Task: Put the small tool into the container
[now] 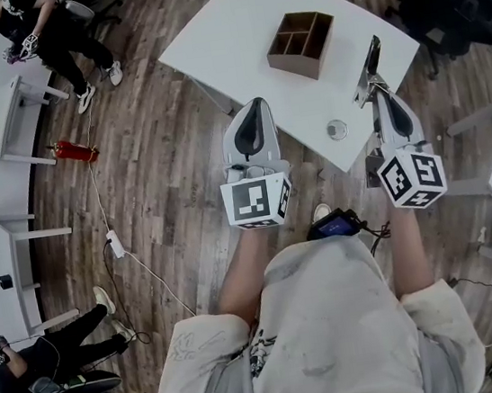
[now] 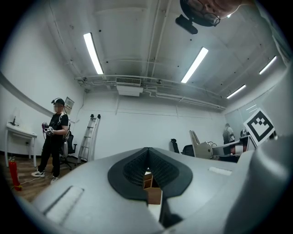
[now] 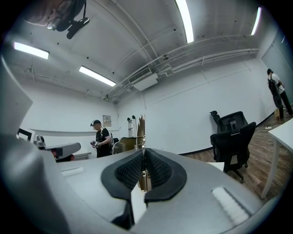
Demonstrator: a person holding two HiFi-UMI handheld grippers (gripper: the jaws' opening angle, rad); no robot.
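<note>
**Fingers closed on both grippers: left gripper (image 1: 257,103) empty, right gripper (image 1: 376,84) clamping the small tool (image 1: 374,55)**

*Head view.* The left gripper is held over the near edge of a white table (image 1: 223,31), its fingers pressed together with nothing between them. The right gripper's fingers pinch the small tool, a thin dark strip that stands out beyond the fingertips and shows against the table's right side. A wooden container (image 1: 296,64), an open box with dividers, sits farther back on the table, well apart from the tool. A small round object (image 1: 336,129) lies near the table's near edge, between the two grippers. The floor (image 1: 159,158) is dark wood plank. On it lie a power strip (image 1: 115,244) and a red fire extinguisher (image 1: 74,151), near white desks (image 1: 12,115).

*Left gripper view.* Ribbed black pads (image 2: 132,169) meet at their tips. Through the slit below them a part of the wooden container (image 2: 154,194) shows. Behind stand white walls, a ladder (image 2: 89,137) and a standing person (image 2: 54,137), under ceiling strip lights (image 2: 93,52).

*Right gripper view.* The pads (image 3: 158,171) close on the small tool (image 3: 141,130), brass-coloured here, which rises upright from between them. Behind are an office chair (image 3: 233,132) and a white wall.
</note>
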